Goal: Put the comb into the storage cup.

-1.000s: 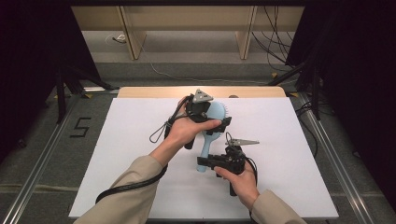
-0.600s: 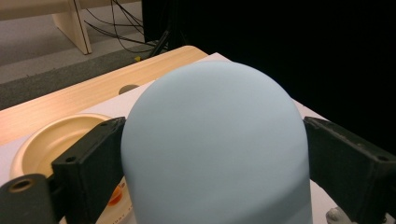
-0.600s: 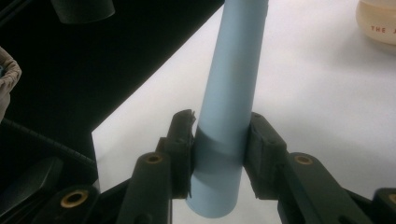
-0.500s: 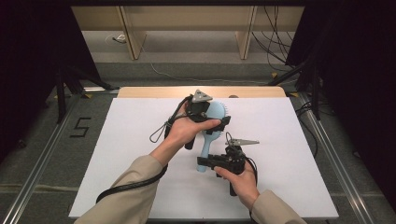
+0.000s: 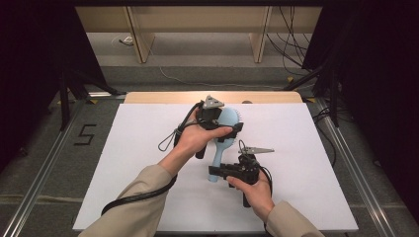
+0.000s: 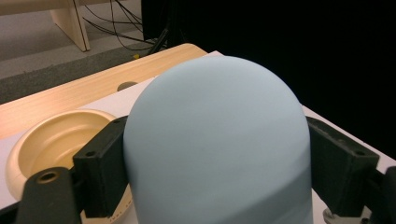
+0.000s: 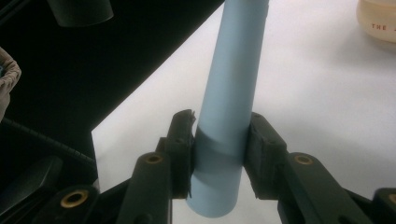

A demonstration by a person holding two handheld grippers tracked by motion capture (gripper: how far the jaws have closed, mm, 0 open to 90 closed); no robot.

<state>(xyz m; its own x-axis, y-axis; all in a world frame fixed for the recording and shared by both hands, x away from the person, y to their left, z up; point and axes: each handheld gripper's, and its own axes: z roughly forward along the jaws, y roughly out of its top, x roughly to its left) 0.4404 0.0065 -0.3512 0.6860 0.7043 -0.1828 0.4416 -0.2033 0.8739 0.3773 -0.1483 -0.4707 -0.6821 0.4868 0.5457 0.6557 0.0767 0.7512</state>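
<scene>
Both hands are over the middle of the white board (image 5: pixel 148 148), and between them is a pale blue hairbrush (image 5: pixel 225 129). It lies roughly along the board's depth, head toward the far wooden edge, handle pointing back to the near edge.

The right gripper (image 5: pixel 215 171) has the handle: in the right gripper view its two black jaws press on either side of the blue shaft (image 7: pixel 229 116) close to its blunt end, pads flat against it, a firm pinch. The right hand (image 5: pixel 254 190) sits behind it, nearer the near edge.

Up at the head, the left gripper (image 5: pixel 236 129) comes across from the left hand (image 5: pixel 195 138). Its jaws have just been closing, and the smooth rounded back of the brush head (image 6: pixel 217 144) is right between them. In the left gripper view both pads lie against the sides of the head, so it reads as a grip on the widest part.

Beyond the head, a cream bowl (image 6: pixel 56 140) rests on the board toward the far edge, just beside the left gripper's jaw. The cable (image 5: pixel 170 140) loops off the left gripper onto the board.
</scene>
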